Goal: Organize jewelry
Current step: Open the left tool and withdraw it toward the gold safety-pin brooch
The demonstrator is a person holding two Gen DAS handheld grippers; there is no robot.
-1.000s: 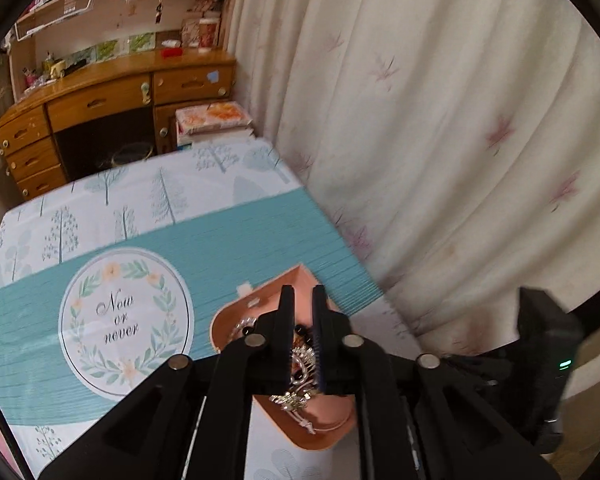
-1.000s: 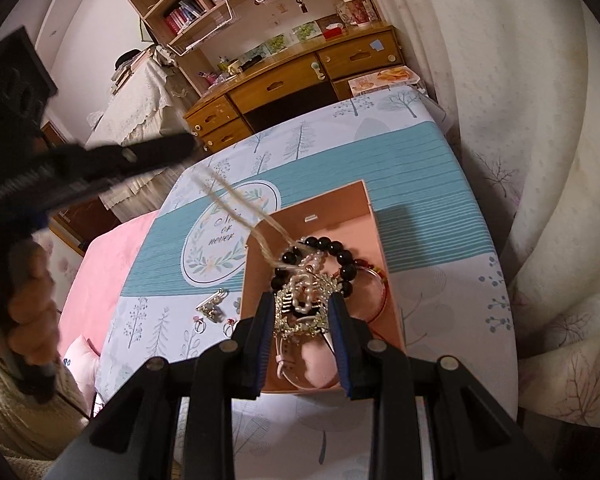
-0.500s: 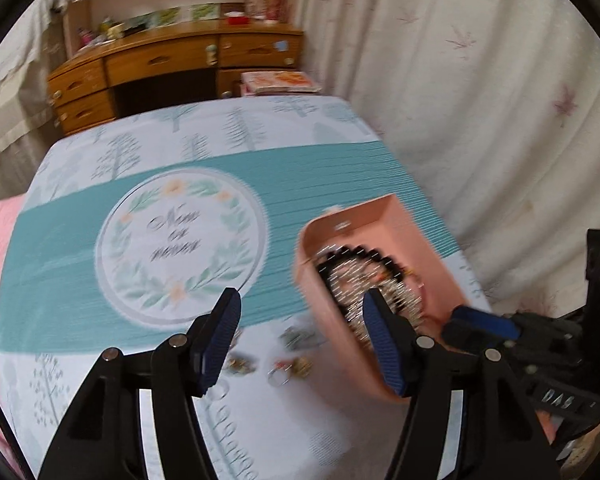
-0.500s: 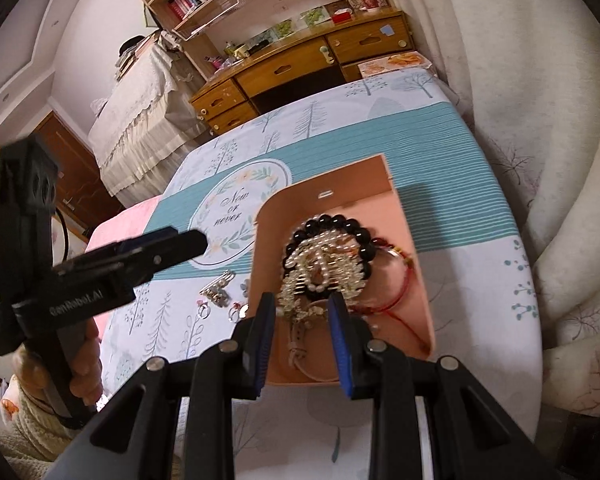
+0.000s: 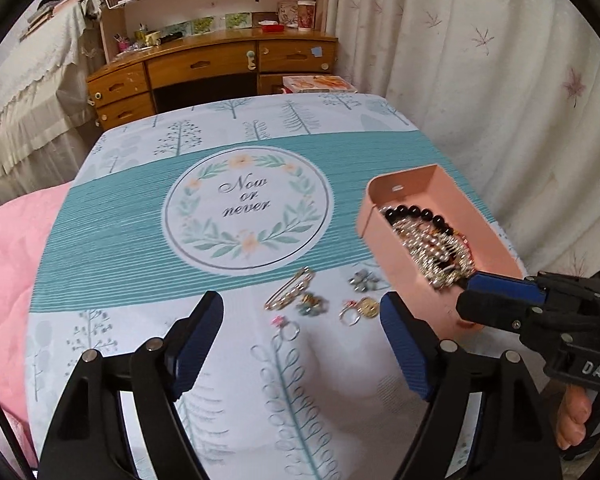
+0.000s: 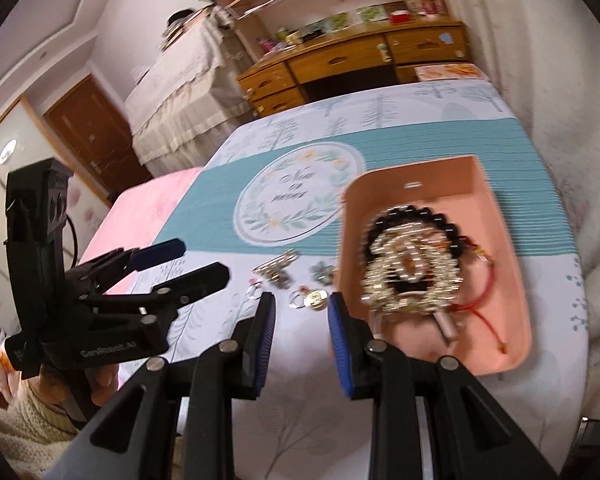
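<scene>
Loose jewelry beside a filled pink tray

Left hand-held gripper (image 5: 302, 334), fingers wide apart, at lower centre; brooch (image 5: 290, 288) and rings (image 5: 358, 310) just above; pink tray (image 5: 440, 184) at right.

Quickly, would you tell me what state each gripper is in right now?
Left gripper: open, holding nothing, above the small rings on the tablecloth.
Right gripper: open, holding nothing, beside the pink plastic tray.

My left wrist camera looks forward and down over the tablecloth (image 5: 140, 232) from close above, my right one sits right of it, angled leftward, and both share the pink tray (image 5: 452, 192) (image 6: 512, 280) and wooden desk (image 5: 220, 60) (image 6: 360, 56).
</scene>
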